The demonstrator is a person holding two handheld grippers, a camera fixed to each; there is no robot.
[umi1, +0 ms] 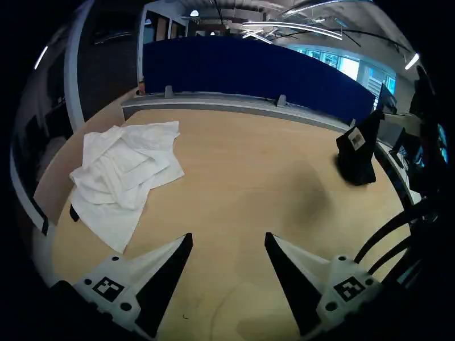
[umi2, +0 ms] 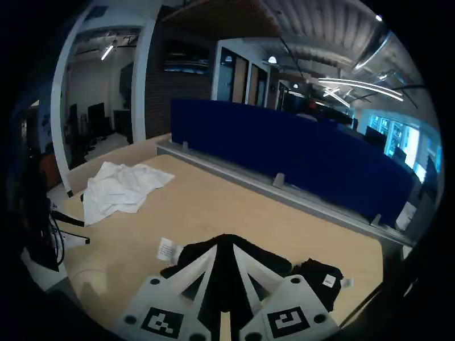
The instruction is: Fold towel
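A crumpled heap of white towels (umi1: 124,170) lies at the left side of the wooden table (umi1: 244,170). My left gripper (umi1: 227,238) is open over bare wood, well short and to the right of that heap. At the table's right end a black towel (umi1: 357,152) with a white tag stands pulled up into a peak. In the right gripper view my right gripper (umi2: 225,241) is shut on this black towel (umi2: 267,262), the cloth bunched around the fingertips. The white towels (umi2: 122,190) lie far off at the left.
A blue divider panel (umi1: 250,71) on a grey rail closes the table's far side. A second small black cloth (umi2: 321,281) with a tag lies to the right of my right gripper. A black chair frame (umi1: 398,236) stands off the right edge.
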